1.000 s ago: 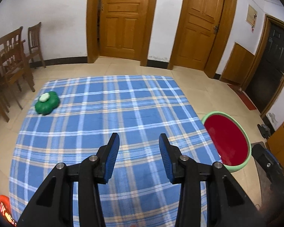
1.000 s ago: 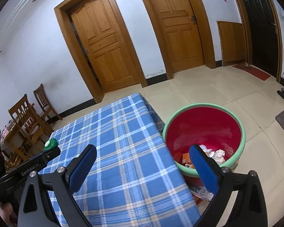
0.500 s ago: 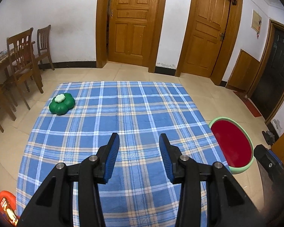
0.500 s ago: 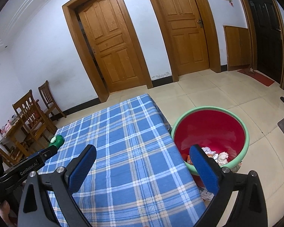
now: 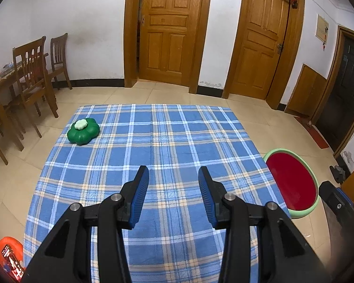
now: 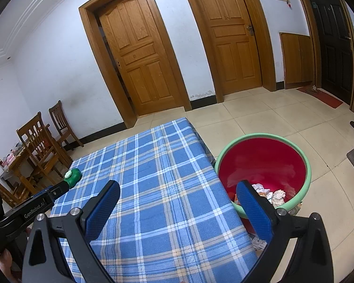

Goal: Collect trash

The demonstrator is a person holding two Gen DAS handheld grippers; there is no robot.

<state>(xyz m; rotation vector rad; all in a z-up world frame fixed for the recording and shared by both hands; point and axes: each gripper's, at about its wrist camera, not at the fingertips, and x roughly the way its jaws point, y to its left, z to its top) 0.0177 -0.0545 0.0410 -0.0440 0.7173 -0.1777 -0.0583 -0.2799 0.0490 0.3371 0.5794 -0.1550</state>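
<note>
Both your hand-held grippers, left (image 5: 170, 176) and right (image 6: 177, 193), hang spread and empty; the crumpled trash (image 6: 279, 195) already sits in the basin (image 6: 304, 162) right beside the bench (image 5: 153, 141).

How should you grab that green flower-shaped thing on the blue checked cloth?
Judging from its pose, grip the green flower-shaped object across its lobed sides, coming from above with the left gripper, whose jaws are open. It lies flat and low on the blue plaid tablecloth, near the far left corner, so a sideways approach would likely scrape the cloth.
</note>
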